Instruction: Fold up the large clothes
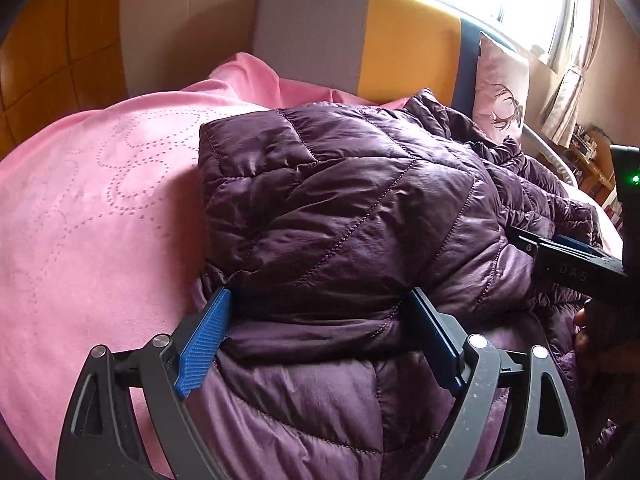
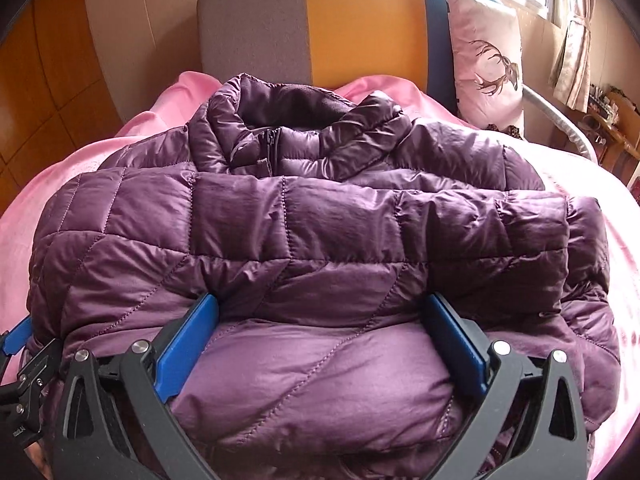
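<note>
A purple quilted puffer jacket (image 1: 352, 216) lies on a pink bed cover (image 1: 92, 200), its bottom part folded up over the body. In the right wrist view the jacket (image 2: 304, 232) shows its collar and zip at the far end. My left gripper (image 1: 320, 320) is open, its blue pads either side of the folded edge near the jacket's left side. My right gripper (image 2: 324, 332) is open wide, with the folded edge bulging between its pads. The right gripper also shows at the right edge of the left wrist view (image 1: 560, 260).
A grey, yellow and blue headboard (image 2: 320, 28) stands behind the bed. A pale pillow with a deer print (image 2: 488, 56) leans against it at the right. Wooden wall panels (image 2: 40, 80) are at the left, a window and curtains (image 1: 568, 92) at the right.
</note>
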